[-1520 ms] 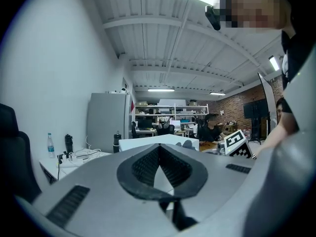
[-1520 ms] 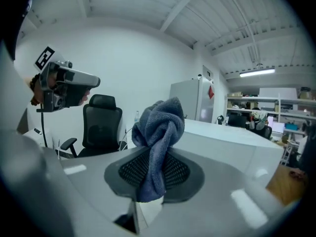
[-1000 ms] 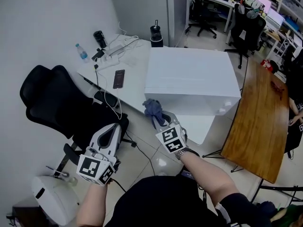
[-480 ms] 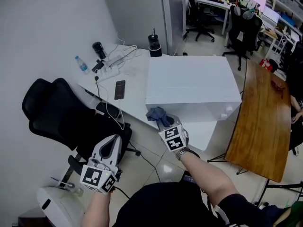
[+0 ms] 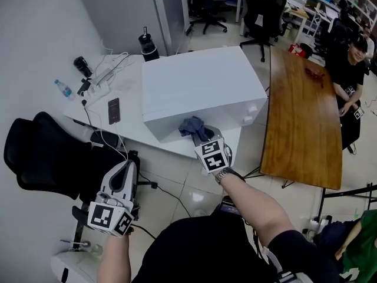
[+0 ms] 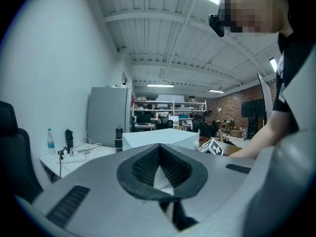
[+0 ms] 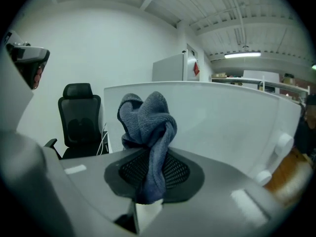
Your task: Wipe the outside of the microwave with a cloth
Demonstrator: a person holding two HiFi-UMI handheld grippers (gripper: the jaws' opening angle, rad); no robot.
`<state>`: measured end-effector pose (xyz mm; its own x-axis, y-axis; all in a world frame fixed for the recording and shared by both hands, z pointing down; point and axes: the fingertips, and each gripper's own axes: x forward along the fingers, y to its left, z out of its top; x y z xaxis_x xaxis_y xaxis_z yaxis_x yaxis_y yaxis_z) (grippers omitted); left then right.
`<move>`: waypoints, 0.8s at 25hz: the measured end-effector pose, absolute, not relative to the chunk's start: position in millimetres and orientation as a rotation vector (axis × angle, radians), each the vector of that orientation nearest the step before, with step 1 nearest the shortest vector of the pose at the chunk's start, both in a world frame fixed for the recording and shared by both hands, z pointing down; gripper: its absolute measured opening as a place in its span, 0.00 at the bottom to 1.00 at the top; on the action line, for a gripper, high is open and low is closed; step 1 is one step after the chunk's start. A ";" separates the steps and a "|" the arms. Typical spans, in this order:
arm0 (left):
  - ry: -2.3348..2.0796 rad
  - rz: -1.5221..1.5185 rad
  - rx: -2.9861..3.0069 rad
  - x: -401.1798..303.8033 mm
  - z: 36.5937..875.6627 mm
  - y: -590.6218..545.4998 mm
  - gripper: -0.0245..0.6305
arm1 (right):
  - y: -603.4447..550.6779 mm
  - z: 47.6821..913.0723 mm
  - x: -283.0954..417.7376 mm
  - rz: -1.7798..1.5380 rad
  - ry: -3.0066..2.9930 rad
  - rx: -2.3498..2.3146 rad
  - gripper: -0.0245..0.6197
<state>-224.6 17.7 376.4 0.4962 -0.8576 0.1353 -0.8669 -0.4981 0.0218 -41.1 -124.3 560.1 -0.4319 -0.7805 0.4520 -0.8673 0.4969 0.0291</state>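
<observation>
The white microwave [image 5: 200,84] stands on a white table [image 5: 126,125]. Its front face [image 7: 222,117] fills the right gripper view, with two round knobs [image 7: 283,144] at the right. My right gripper [image 5: 198,136] is shut on a bunched grey-blue cloth [image 5: 191,127] and holds it close to the lower front face, about mid-width; I cannot tell whether they touch. The cloth [image 7: 147,125] sticks up from between the jaws. My left gripper [image 5: 125,166] hangs low at the left over the floor, shut and empty [image 6: 159,149], pointing toward the microwave [image 6: 159,138].
A black office chair [image 5: 41,152] stands left of the table. A phone [image 5: 113,109], a water bottle [image 5: 63,89], a power strip with cables [image 5: 101,75] and a black bottle [image 5: 147,43] are on the table. A wooden table [image 5: 300,117] lies to the right, with a seated person [image 5: 351,63] beyond it.
My right gripper has carried the cloth from the microwave's front left corner rightward along the front face. The left gripper has barely shifted and stays shut.
</observation>
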 end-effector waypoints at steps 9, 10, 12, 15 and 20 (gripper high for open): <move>-1.400 0.168 2.708 -179.8 374.8 6.9 0.04 | -126.8 556.3 54.4 0.332 -2.211 1.551 0.14; -1.392 0.171 2.711 -175.3 375.4 6.8 0.04 | -126.9 556.6 63.6 0.337 -2.201 1.565 0.14; -1.384 0.177 2.711 -166.2 375.9 7.0 0.04 | -126.7 557.3 82.6 0.349 -2.181 1.589 0.14; -1.379 0.184 2.708 -150.9 373.7 8.7 0.04 | -125.5 556.7 111.6 0.366 -2.154 1.617 0.14; -1.397 0.194 2.692 -122.8 370.4 13.8 0.04 | -124.1 553.8 155.5 0.386 -2.133 1.641 0.14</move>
<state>-122.8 13.8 370.4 0.5703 -0.8057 0.1602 -0.8188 -0.5731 0.0324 155.5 -124.1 553.8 -0.2153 -0.8471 0.4859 -0.9637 0.2649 0.0348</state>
